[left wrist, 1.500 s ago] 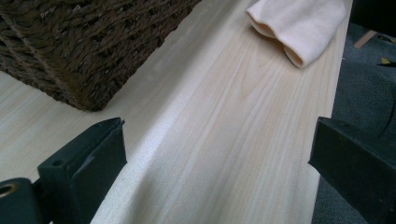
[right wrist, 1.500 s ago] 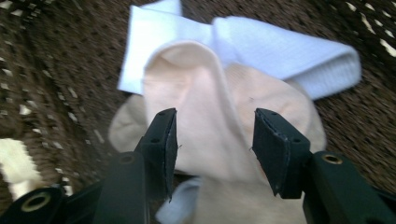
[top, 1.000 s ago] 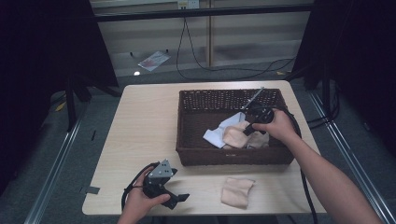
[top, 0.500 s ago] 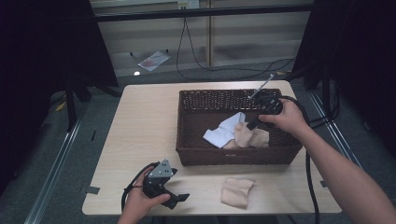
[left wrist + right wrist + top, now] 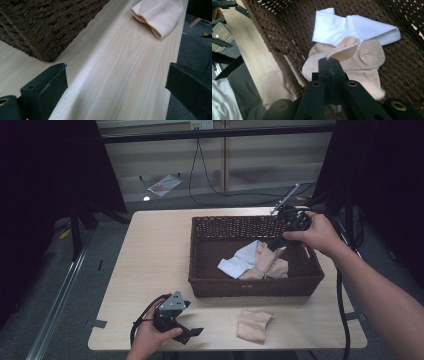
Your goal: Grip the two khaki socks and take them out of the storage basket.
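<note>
A dark wicker basket (image 5: 250,287) stands on the right half of the wooden table (image 5: 150,260). Inside it lie a white sock (image 5: 239,263) (image 5: 347,25) and a beige sock (image 5: 269,265) (image 5: 362,62). My right gripper (image 5: 276,245) (image 5: 328,60) hangs over the basket's far right part, jaws pressed together on an edge of the beige sock, which is pulled up toward it. A second beige sock (image 5: 254,325) (image 5: 160,15) lies folded on the table in front of the basket. My left gripper (image 5: 192,332) (image 5: 116,70) rests open near the front edge, nothing between its jaws.
The basket's corner (image 5: 37,25) is close to the left gripper's left jaw. The table's front edge runs just beside the folded sock. A black cable (image 5: 342,310) trails from the right gripper along the table's right side. The floor (image 5: 165,185) beyond holds cables and paper.
My right gripper has risen and drawn back toward the basket's far right corner, lifting an edge of the beige sock with it. The left gripper has stayed still.
</note>
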`<state>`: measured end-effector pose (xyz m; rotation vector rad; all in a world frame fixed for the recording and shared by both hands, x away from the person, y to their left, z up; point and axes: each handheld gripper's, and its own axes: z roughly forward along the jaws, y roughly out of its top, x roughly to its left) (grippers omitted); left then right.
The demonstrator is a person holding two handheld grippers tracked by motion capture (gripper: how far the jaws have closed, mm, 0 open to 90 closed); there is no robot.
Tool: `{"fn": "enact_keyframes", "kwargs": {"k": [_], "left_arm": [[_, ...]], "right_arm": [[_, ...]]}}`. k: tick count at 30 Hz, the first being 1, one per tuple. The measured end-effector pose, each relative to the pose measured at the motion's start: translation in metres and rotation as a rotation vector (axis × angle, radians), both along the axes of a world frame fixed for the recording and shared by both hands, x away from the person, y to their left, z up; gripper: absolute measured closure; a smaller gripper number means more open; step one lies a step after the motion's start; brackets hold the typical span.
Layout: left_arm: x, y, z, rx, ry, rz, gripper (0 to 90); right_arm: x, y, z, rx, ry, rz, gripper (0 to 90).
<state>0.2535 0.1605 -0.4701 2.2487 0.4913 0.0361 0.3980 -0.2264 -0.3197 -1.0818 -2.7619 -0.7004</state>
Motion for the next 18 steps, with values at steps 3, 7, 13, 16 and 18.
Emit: {"fn": "enact_keyframes", "kwargs": {"k": [3,7,13,16,18], "left_arm": [[0.0,0.0,0.001,0.005,0.0,0.0,3.1],[0.0,0.001,0.001,0.01,0.003,-0.001,3.1],[0.0,0.001,0.001,0.005,0.002,0.006,3.1],[0.001,0.0,0.0,-0.006,0.004,0.0,3.1],[0.0,0.0,-0.001,-0.008,0.006,0.0,3.1]], "right_arm": [[-0.003,0.002,0.007,0.002,0.001,0.007,90.0],[-0.007,0.002,0.017,0.008,-0.009,0.022,90.0],[-0.014,0.004,0.031,0.016,-0.031,0.049,90.0],[-0.016,0.004,0.039,0.02,-0.036,0.051,90.0],[-0.017,0.004,0.042,0.021,-0.041,0.054,90.0]]}}
